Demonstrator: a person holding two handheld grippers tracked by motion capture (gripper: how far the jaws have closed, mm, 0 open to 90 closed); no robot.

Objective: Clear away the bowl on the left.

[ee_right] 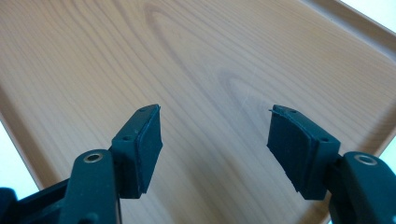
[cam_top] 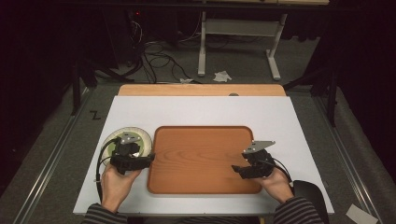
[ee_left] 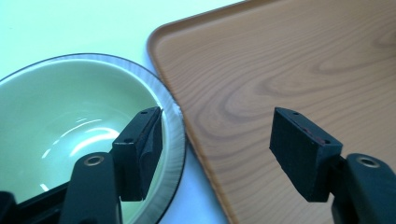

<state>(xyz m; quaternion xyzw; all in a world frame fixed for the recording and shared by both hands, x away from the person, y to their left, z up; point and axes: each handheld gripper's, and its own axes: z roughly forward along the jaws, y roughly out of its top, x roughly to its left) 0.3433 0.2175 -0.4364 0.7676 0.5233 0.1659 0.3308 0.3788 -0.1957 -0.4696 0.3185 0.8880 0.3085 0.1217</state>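
A wooden tray [cam_top: 201,158] lies on the white worktop [cam_top: 210,109], with a pale green bowl [cam_top: 135,136] just beside its left edge.

The left gripper [cam_top: 150,157] hangs over the gap between bowl and tray, jaws spread wide and holding nothing. In the left gripper view, the left gripper [ee_left: 217,142] has one jaw above the bowl's [ee_left: 56,121] inner wall near the rim, the other above the tray [ee_left: 289,60]; the bowl's rim sits close against the tray's raised edge.

The right gripper [cam_top: 237,169] is over the tray's right part, also released and empty. In the right gripper view, the right gripper [ee_right: 215,140] shows both jaws apart above bare wood grain of the tray [ee_right: 187,56].
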